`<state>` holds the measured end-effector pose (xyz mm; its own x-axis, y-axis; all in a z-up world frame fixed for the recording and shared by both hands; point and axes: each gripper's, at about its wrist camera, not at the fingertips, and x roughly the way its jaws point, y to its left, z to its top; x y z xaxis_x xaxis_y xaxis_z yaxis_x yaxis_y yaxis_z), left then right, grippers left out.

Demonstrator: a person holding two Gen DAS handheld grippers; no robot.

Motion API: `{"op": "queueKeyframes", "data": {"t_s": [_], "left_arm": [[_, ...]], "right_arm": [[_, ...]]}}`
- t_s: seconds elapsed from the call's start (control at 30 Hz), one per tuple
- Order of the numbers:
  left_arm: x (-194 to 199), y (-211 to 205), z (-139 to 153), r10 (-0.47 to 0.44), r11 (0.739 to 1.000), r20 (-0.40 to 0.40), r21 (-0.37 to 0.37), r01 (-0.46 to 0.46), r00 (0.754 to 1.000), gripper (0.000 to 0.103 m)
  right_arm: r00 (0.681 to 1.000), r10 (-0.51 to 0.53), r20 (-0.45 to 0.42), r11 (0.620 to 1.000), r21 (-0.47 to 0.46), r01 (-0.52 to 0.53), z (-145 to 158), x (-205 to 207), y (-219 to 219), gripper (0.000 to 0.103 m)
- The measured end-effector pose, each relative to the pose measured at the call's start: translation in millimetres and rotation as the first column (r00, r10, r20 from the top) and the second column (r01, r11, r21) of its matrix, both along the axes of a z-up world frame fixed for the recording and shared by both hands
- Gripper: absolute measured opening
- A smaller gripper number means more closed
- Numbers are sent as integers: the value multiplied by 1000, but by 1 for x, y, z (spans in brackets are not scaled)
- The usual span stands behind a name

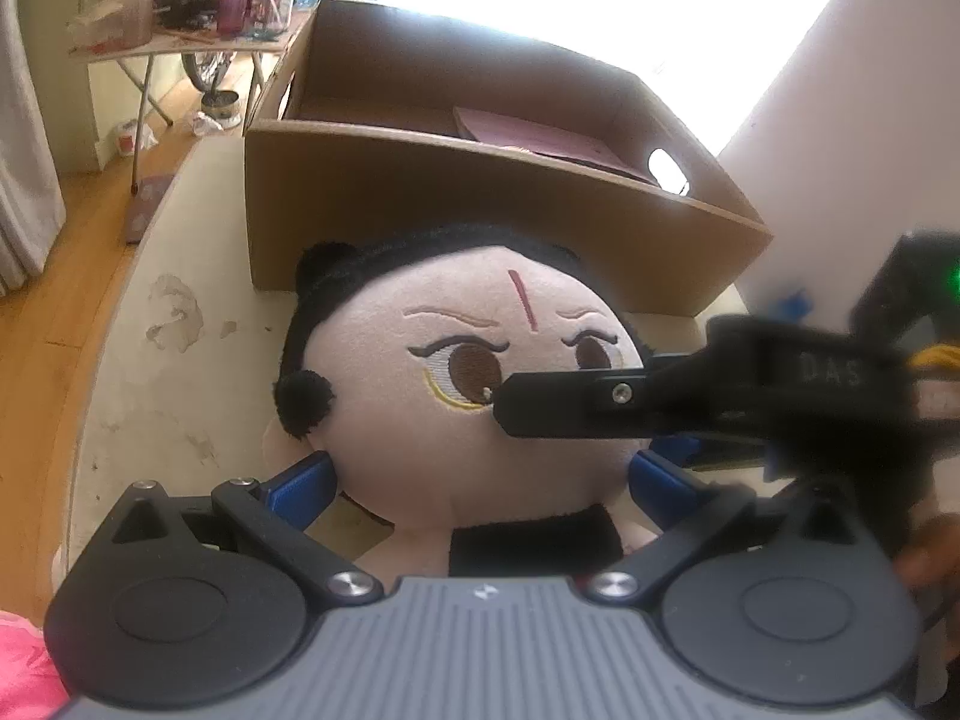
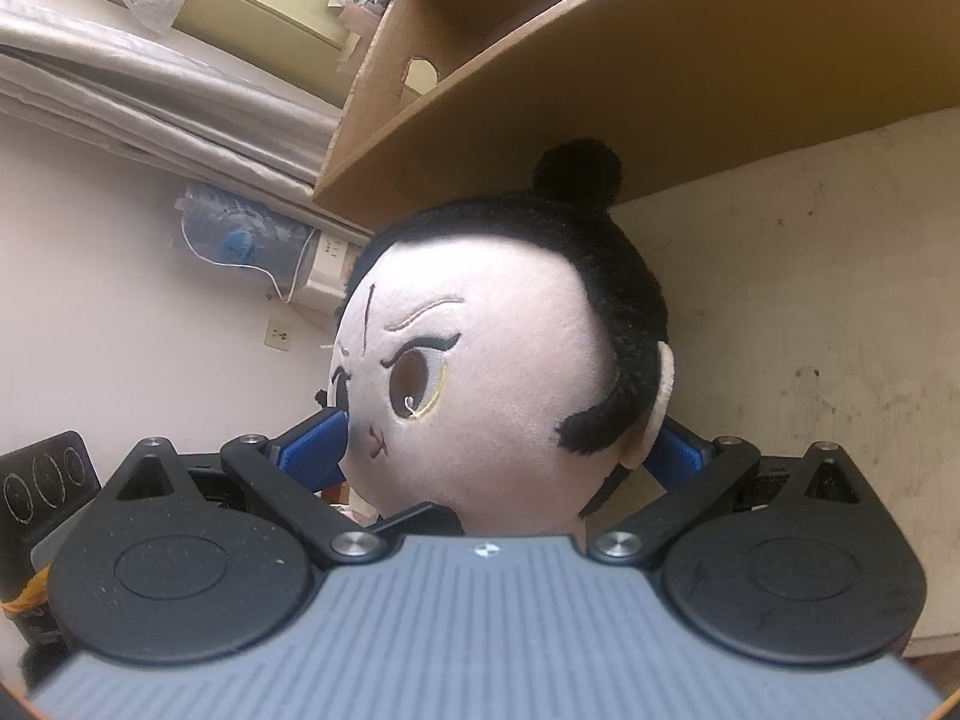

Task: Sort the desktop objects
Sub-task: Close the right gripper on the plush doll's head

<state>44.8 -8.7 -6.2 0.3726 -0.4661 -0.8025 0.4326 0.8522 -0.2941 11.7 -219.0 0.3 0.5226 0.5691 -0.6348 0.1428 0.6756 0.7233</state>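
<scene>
A plush doll [image 1: 456,396] with a pale round head and black hair lies on the cream table [image 1: 168,372], just in front of a cardboard box [image 1: 480,210]. My left gripper [image 1: 483,480] has its blue pads against both sides of the doll's lower head and is shut on it. The right gripper's black finger [image 1: 570,405] reaches in from the right across the doll's face. In the right wrist view, my right gripper [image 2: 498,450] is shut on the doll [image 2: 510,348], one pad at the mouth and one behind the ear. The box [image 2: 600,90] stands behind.
A maroon booklet [image 1: 540,141] lies inside the box. A white panel [image 1: 840,120] rises on the right. A cluttered folding table [image 1: 180,30] stands on the wood floor at the back left. A small fan [image 2: 240,240] and folded grey bedding [image 2: 150,78] sit by the wall.
</scene>
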Motion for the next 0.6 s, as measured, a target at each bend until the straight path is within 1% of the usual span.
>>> {"op": "queueKeyframes", "data": {"t_s": [0.3, 0.33, 0.4, 0.43, 0.5, 0.6], "left_arm": [[-16, 1, 18, -14, 1000, 54, 11, 14, 998, 103], [-18, 1, 21, -18, 1000, 62, 6, 18, 998, 103], [-24, 3, 30, -48, 998, 93, -28, 51, 995, 103], [-27, 2, 34, -62, 997, 107, -41, 67, 992, 103], [-35, -1, 41, -83, 995, 138, -42, 90, 987, 103], [-39, -4, 40, -83, 995, 156, -34, 89, 984, 103]], "right_arm": [[999, 11, 39, 1000, -16, -10, 16, -12, 5, 102], [999, 13, 45, 1000, -15, -13, 19, -14, 6, 102], [998, 23, 63, 1000, -5, -22, 26, -17, 8, 102], [996, 34, 82, 999, 16, -35, 30, -18, 9, 102], [992, 45, 120, 998, 41, -51, 39, -20, 12, 101], [990, 38, 137, 999, -9, -37, 50, -18, 19, 101]]}}
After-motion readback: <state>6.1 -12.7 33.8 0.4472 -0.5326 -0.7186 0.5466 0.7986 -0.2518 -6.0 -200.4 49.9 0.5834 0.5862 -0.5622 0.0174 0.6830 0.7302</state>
